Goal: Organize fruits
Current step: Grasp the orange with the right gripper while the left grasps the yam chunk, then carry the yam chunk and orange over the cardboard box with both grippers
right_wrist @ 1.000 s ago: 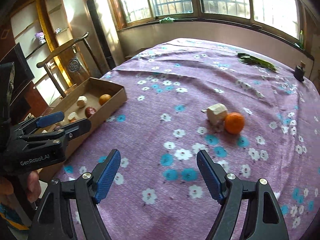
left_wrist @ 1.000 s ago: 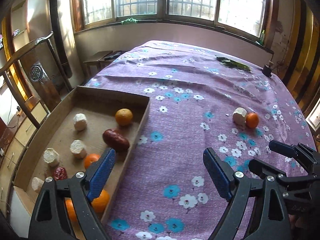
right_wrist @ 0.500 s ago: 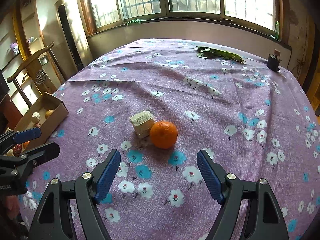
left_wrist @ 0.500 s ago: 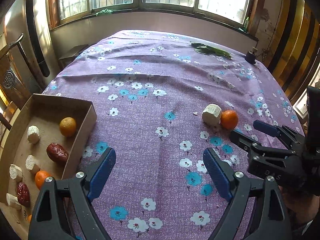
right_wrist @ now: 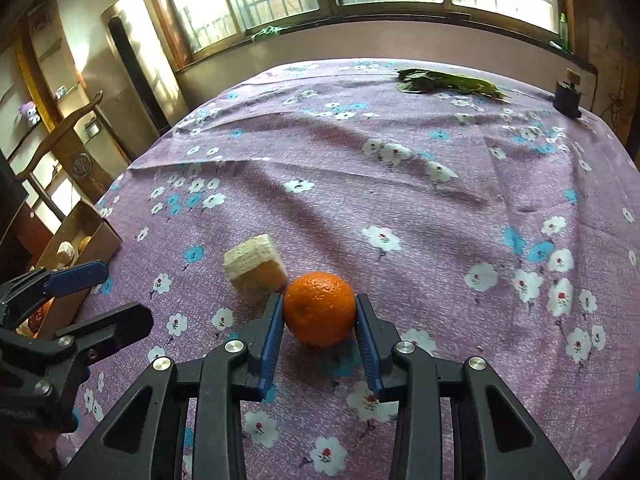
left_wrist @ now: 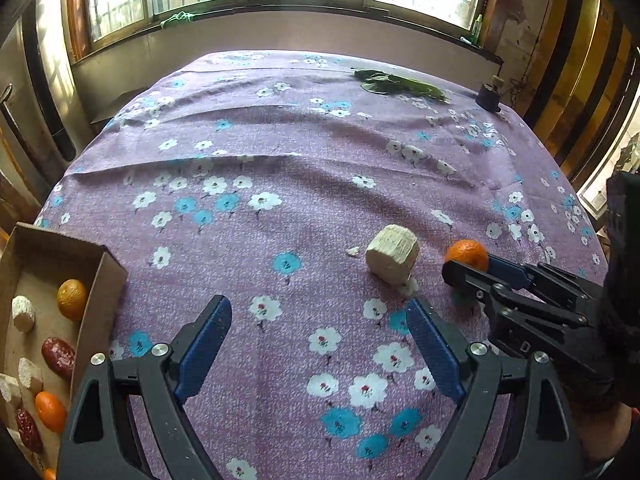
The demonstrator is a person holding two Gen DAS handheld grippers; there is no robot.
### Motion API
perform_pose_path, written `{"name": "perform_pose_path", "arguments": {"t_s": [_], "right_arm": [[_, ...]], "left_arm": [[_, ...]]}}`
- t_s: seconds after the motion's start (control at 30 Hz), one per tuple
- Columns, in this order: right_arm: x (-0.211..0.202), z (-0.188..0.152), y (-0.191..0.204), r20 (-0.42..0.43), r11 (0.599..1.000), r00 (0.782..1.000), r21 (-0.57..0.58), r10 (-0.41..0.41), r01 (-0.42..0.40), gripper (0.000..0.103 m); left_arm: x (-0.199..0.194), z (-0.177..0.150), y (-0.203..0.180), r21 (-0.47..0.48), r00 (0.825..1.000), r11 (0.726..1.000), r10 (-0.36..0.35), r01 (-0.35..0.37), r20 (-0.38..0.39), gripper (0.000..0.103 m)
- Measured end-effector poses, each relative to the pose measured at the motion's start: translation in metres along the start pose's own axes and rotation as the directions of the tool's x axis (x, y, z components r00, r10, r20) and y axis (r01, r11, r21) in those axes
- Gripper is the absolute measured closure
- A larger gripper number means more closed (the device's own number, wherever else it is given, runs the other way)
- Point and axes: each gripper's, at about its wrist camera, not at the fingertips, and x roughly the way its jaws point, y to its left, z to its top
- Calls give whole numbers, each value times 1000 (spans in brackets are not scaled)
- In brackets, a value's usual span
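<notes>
- Left wrist view: the left gripper (left_wrist: 318,346) hangs above the flowered cloth (left_wrist: 248,168) with its blue pads spread wide and nothing between them.
- A pale chunk (left_wrist: 392,254) lies on the cloth ahead of it and a little to the right; just beyond sits the orange (left_wrist: 467,253), partly hidden by the tips of the right gripper (left_wrist: 472,268).
- At the left edge, well apart from both, stands the cardboard box (left_wrist: 108,276), already holding oranges, dark red fruits and more pale chunks.
- Right wrist view: the right gripper (right_wrist: 320,312) is clenched on the orange (right_wrist: 320,308), one blue pad touching each side, and the fruit seems to rest on the cloth.
- The pale chunk (right_wrist: 256,272) sits just beside the left-hand finger, close to touching it.
- The box (right_wrist: 80,240) shows far off at the left, past the spread left gripper (right_wrist: 100,292).
- Step in hand, by my reading: the grasp on the orange is made, the lift not yet begun.
- The next move likely calls for a straight lift clear of the chunk, then a carry across to the box and a release over a bare spot.
</notes>
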Motion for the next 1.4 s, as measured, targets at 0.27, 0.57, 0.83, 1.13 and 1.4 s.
{"name": "perform_pose_path", "arguments": {"t_s": [0.27, 0.57, 0.83, 1.13, 1.4], "right_arm": [[-21, -4, -37, 64, 992, 998, 127, 13, -21, 65], [-17, -4, -42, 42, 991, 999, 129, 19, -24, 65], [-21, -5, -24, 31, 995, 999, 94, 38, -41, 65], [-46, -31, 31, 30, 994, 994, 25, 110, -110, 65], [-53, -54, 75, 3, 987, 987, -24, 158, -158, 65]], "left_arm": [[38, 22, -37, 119, 999, 992, -33, 36, -23, 15], [58, 20, -34, 126, 997, 990, -55, 61, -55, 66], [14, -5, -12, 67, 999, 997, -22, 24, -26, 66], [-41, -43, 16, 36, 998, 997, 61, -62, 35, 66], [-70, -69, 46, -3, 990, 993, 121, -121, 67, 66]]}}
